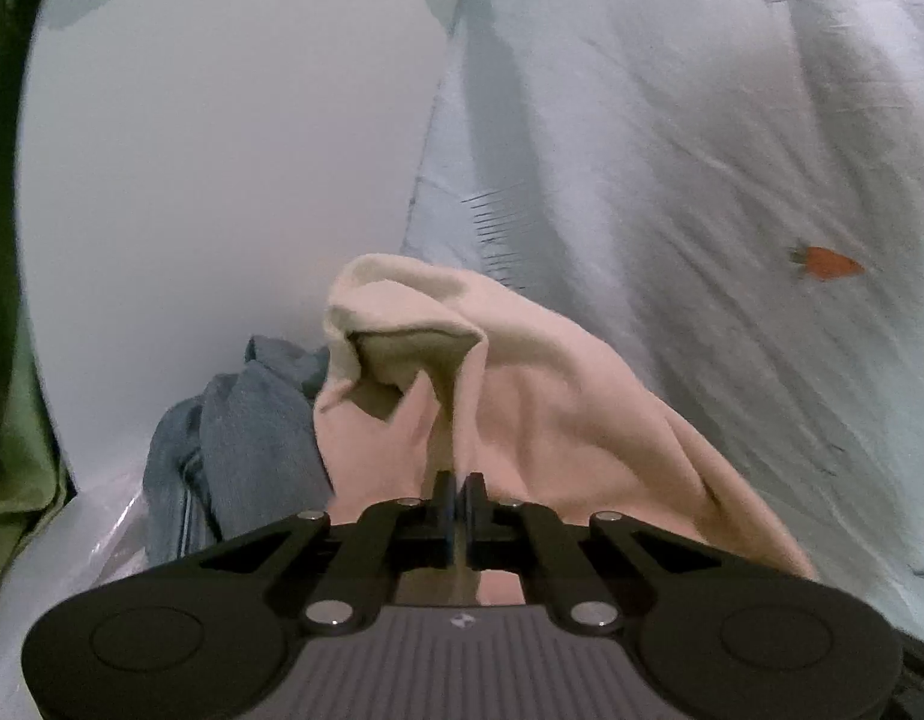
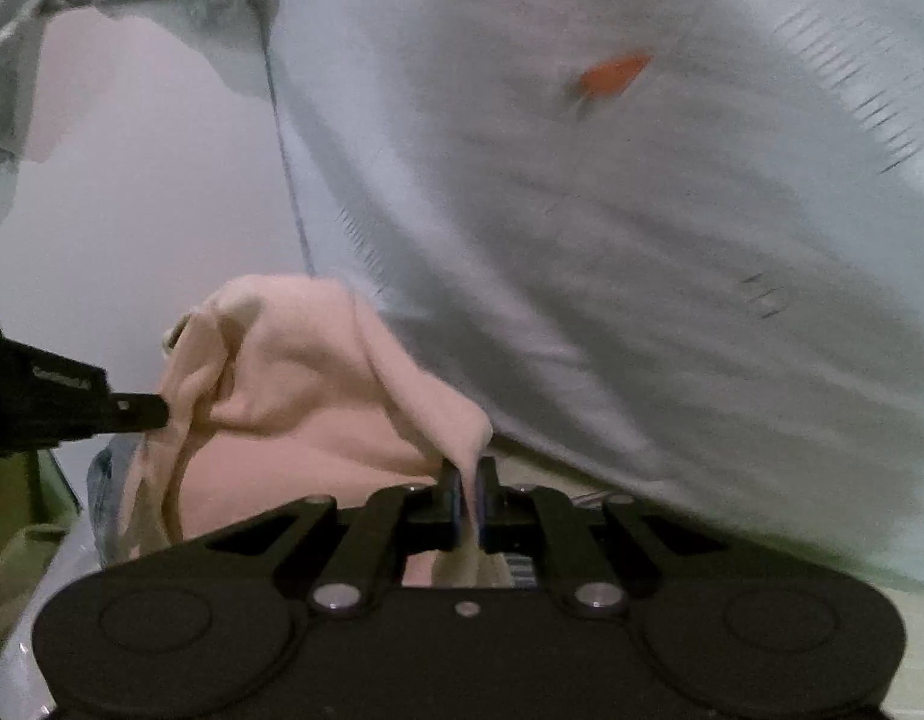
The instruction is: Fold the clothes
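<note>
Pinching pink garment (image 1: 522, 396); only right view shows left claw (image 2: 162, 411).

Pale pink garment (image 1: 522, 396), bunched & creased, beside a light blue carrot-print garment (image 1: 672, 150).

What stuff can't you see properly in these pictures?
- Pink garment: bunched in both views, so its type is unclear.
- Blue clothes: left wrist view, partly hidden behind the pink garment.
- Pale printed fabric: motion-blurred, cut off by the frame edges.
- Orange print: smeared.
</note>
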